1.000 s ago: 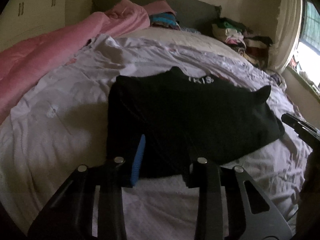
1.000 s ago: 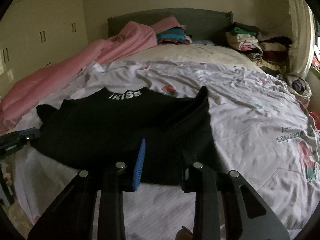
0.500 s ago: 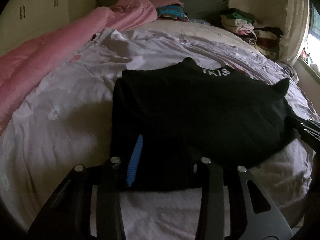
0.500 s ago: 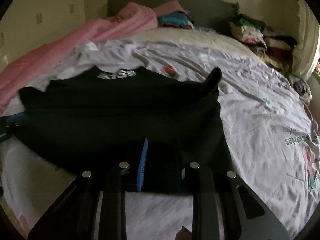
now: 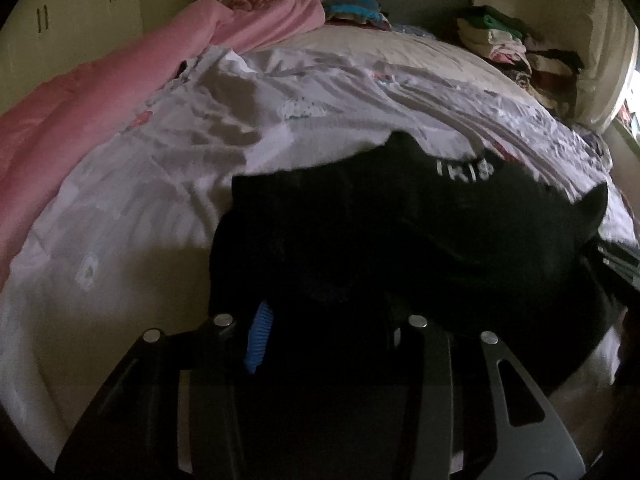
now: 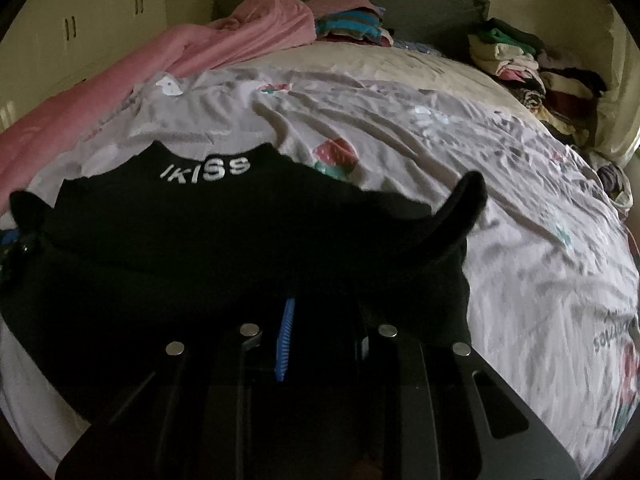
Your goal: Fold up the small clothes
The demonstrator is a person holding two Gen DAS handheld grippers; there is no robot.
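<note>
While both tools hold the near hem of a black shirt (image 6: 248,240), the left tool (image 5: 328,332) and right tool (image 6: 324,332) each show dark cloth between narrow jaws. It lies on a pale printed bedsheet (image 6: 500,208), white lettering (image 6: 206,170) at its far edge. Beyond, a pink quilt (image 5: 100,92) and stacked clothes (image 6: 520,64).

Pink duvet (image 5: 100,92), headboard (image 6: 400,4), wardrobe (image 6: 80,32).

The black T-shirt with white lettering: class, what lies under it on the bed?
The black T-shirt with white lettering lies on a pale printed bedsheet, which shows all around it. Whatever sits directly beneath the cloth is covered and cannot be seen.
</note>
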